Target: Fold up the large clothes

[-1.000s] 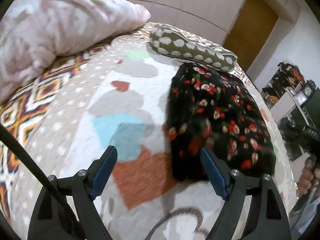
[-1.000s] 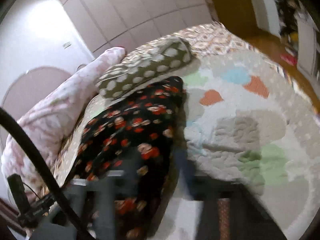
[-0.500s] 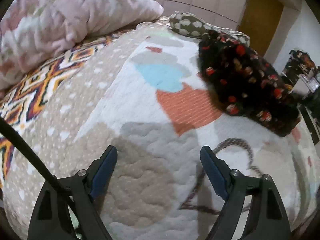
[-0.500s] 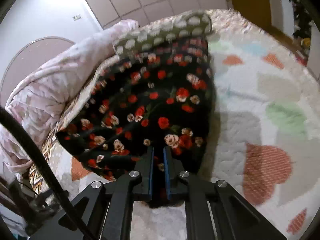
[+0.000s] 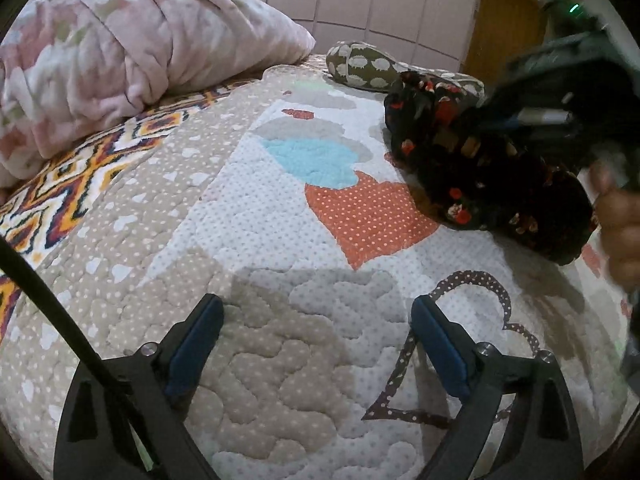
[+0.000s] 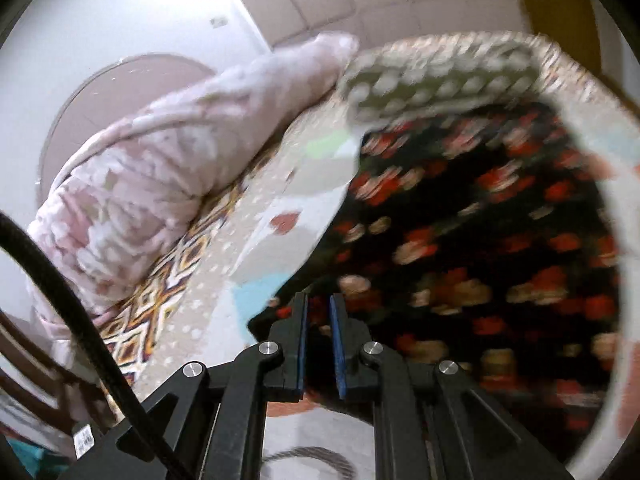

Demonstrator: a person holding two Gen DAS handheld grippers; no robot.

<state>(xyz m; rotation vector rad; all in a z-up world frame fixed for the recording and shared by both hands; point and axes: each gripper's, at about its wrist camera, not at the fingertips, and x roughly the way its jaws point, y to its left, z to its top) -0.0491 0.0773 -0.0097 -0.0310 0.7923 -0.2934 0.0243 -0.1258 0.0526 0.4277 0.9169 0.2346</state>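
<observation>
The quilt (image 5: 280,240) covered the whole bed, patchwork of grey, blue and orange shapes with white dots, zigzag border along its left side. A pink blanket (image 5: 120,40) lay bunched on the quilt's far left corner, on the zigzag border. A black floral garment (image 5: 480,172), folded into a thick bundle, sat on the quilt's right part, just right of the orange patch, its far end touching a green spotted cushion (image 5: 368,66) at the quilt's far edge. The left gripper (image 5: 316,344) hung low over the grey patch at the quilt's near side, well apart from the garment; its jaws had just been opening, spread wide, nothing between them. The right gripper (image 6: 318,344) was at the garment's near edge on the quilt, jaws nearly pressed together, pinching a fold of the black fabric between the blue pads; that view was blurred. In the left wrist view the person's hand (image 5: 622,232) on the right gripper showed blurred beyond the garment's right end.
</observation>
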